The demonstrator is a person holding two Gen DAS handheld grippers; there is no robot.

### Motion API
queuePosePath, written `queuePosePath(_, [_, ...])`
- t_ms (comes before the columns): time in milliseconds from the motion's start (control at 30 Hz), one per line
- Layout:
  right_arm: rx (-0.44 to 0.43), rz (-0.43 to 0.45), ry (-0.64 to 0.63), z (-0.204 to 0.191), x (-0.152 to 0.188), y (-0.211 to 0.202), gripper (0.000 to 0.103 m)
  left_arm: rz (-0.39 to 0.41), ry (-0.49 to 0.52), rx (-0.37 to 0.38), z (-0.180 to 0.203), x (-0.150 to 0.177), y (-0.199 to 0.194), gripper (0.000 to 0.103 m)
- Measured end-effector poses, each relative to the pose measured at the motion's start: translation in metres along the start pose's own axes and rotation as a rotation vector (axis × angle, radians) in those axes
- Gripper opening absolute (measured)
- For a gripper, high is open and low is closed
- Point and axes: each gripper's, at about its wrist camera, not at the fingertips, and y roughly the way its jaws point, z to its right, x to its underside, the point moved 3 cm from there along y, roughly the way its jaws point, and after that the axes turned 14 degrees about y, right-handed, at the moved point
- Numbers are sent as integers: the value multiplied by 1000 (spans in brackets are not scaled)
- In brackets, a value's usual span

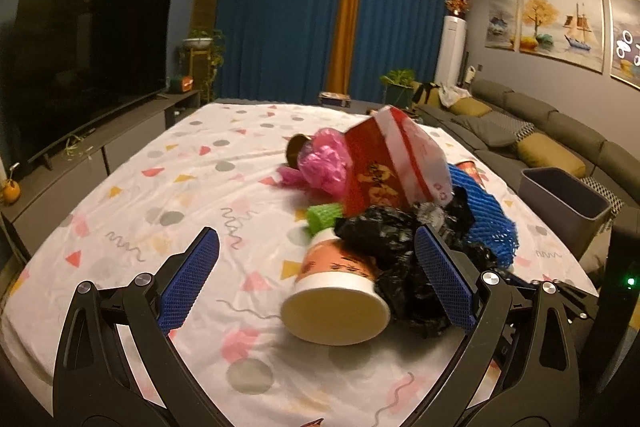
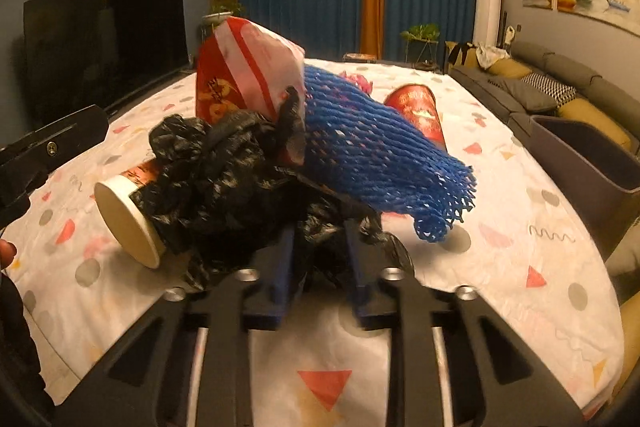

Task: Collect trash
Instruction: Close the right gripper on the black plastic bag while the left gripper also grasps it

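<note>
On the table [image 2: 500, 267], grey bin [image 2: 592, 163] interior unseen, paper cup [image 1: 340, 291] tipped

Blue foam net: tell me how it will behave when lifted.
The blue foam net will probably flop: its free end overhangs the black bag. Its open mesh suggests it is light. It may snag the bag.

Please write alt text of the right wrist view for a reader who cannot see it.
The right gripper is closed on a crumpled black plastic bag in a trash pile on a patterned tablecloth. A blue foam net and a tipped paper cup touch the bag.
</note>
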Motion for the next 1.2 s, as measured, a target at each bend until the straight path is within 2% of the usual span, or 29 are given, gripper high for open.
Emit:
queuePosePath(33, [6, 7, 2, 3, 0, -2, 13, 0, 5, 8, 3, 0, 2, 97])
queuePosePath(233, [17, 51, 29, 17, -3, -20, 6, 1, 45, 66, 24, -6, 16, 96])
queuePosePath(333, [24, 80, 34, 22, -6, -27, 5, -6, 83, 93, 38, -10, 25, 90])
queuePosePath(400, [21, 96, 42, 27, -8, -34, 5, -24, 101, 115, 47, -10, 35, 80])
queuePosePath(467, [19, 107, 48, 26, -12, -38, 5, -48, 114, 141, 53, -9, 42, 75])
queuePosePath(600, [24, 129, 62, 35, -15, -47, 5, -95, 144, 179, 67, -3, 57, 70])
queuePosePath(767, [35, 150, 85, 46, -18, -55, 4, -125, 185, 183, 80, -3, 65, 62])
queuePosePath(867, [42, 158, 101, 50, -20, -57, 4, -131, 228, 189, 90, -1, 67, 51])
queuePosePath(900, [46, 160, 106, 51, -21, -58, 4, -131, 238, 191, 93, -1, 66, 42])
queuePosePath(933, [47, 162, 111, 53, -21, -60, 4, -138, 244, 199, 94, 0, 67, 37])
queuePosePath(1000, [49, 166, 117, 54, -21, -62, 4, -130, 245, 193, 94, -1, 67, 19])
queuePosePath(1100, [50, 178, 121, 57, -23, -67, 4, -118, 206, 226, 90, -5, 62, 9])
queuePosePath(1200, [50, 196, 124, 59, -25, -73, 4, -96, 181, 252, 85, -10, 52, 6])
